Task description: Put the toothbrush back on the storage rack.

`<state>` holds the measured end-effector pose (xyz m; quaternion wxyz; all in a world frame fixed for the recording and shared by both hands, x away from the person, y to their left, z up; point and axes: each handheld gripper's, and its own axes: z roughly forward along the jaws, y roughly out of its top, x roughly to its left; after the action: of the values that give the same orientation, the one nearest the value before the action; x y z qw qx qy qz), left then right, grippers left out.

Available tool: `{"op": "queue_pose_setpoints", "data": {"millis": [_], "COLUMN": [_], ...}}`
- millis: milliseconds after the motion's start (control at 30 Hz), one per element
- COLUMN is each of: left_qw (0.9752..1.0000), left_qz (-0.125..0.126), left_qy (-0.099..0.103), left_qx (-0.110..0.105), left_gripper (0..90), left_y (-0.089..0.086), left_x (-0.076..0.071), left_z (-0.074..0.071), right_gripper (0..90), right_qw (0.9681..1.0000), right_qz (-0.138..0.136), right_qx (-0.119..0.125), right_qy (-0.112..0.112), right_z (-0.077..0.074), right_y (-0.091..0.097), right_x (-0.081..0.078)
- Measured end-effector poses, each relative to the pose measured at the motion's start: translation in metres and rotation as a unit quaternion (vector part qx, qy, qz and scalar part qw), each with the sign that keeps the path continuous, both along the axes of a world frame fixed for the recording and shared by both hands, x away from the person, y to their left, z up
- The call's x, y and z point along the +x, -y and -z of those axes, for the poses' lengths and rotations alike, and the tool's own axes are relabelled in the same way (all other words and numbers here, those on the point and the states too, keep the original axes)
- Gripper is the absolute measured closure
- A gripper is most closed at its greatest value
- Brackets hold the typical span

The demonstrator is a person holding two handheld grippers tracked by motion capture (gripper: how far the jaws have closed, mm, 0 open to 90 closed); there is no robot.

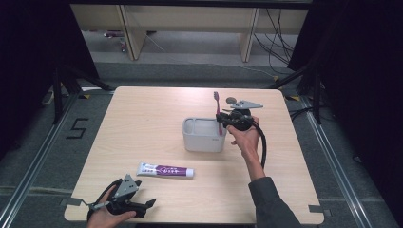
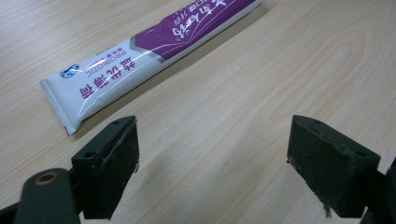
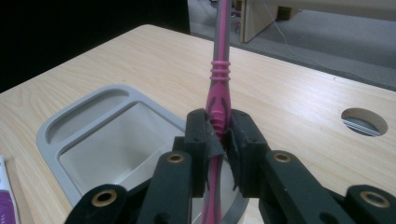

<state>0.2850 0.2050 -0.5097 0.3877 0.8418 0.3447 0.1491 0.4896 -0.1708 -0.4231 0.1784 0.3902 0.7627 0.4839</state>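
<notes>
A pink toothbrush (image 1: 217, 108) stands upright over the right end of a grey holder box (image 1: 203, 135) in the middle of the table. My right gripper (image 1: 222, 118) is shut on the toothbrush handle (image 3: 217, 100), and the lower end dips into the grey holder (image 3: 88, 140). A white and purple toothpaste tube (image 1: 165, 169) lies flat on the table in front of the box. My left gripper (image 1: 145, 207) rests open near the table's front left edge, its jaws wide apart just short of the tube's crimped end (image 2: 70, 98).
The light wooden table (image 1: 142, 123) has a round cable hole (image 3: 364, 121) near its far right side. Dark curtains, cables and a wooden bench stand beyond the far edge.
</notes>
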Motion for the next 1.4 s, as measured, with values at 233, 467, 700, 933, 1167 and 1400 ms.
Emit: {"op": "queue_pose_setpoints", "data": {"millis": [233,467,700,933,1167,1400], "left_qw": [1.0000,1.0000,1.0000,1.0000,1.0000,0.9999], "left_qz": [-0.002,-0.003,-0.002,-0.001,-0.002,-0.009], "left_qy": [-0.001,-0.001,-0.001,0.000,-0.002,-0.002], "left_qx": [0.000,0.002,0.000,0.000,0.004,-0.004], "left_gripper": [16.3,16.3,16.3,16.3,16.3,16.3], "left_y": [0.000,0.000,0.000,0.000,0.000,0.001], "left_x": [0.000,-0.001,0.000,0.000,0.000,0.000], "left_z": [0.000,-0.001,-0.001,0.000,-0.001,0.001], "right_gripper": [78.4,78.4,78.6,75.6,63.7,59.4], "right_qw": [0.9997,0.9998,0.9997,0.9995,0.9996,0.9995], "right_qz": [-0.002,0.001,-0.005,0.000,0.001,0.004], "right_qx": [-0.022,-0.017,-0.023,-0.031,-0.027,-0.024], "right_qy": [0.007,0.005,0.010,0.011,0.007,0.018], "right_z": [0.000,0.001,0.001,0.000,-0.005,-0.012], "right_y": [0.000,-0.001,0.001,0.002,0.006,0.017], "right_x": [-0.001,-0.003,-0.002,-0.004,-0.009,-0.022]}}
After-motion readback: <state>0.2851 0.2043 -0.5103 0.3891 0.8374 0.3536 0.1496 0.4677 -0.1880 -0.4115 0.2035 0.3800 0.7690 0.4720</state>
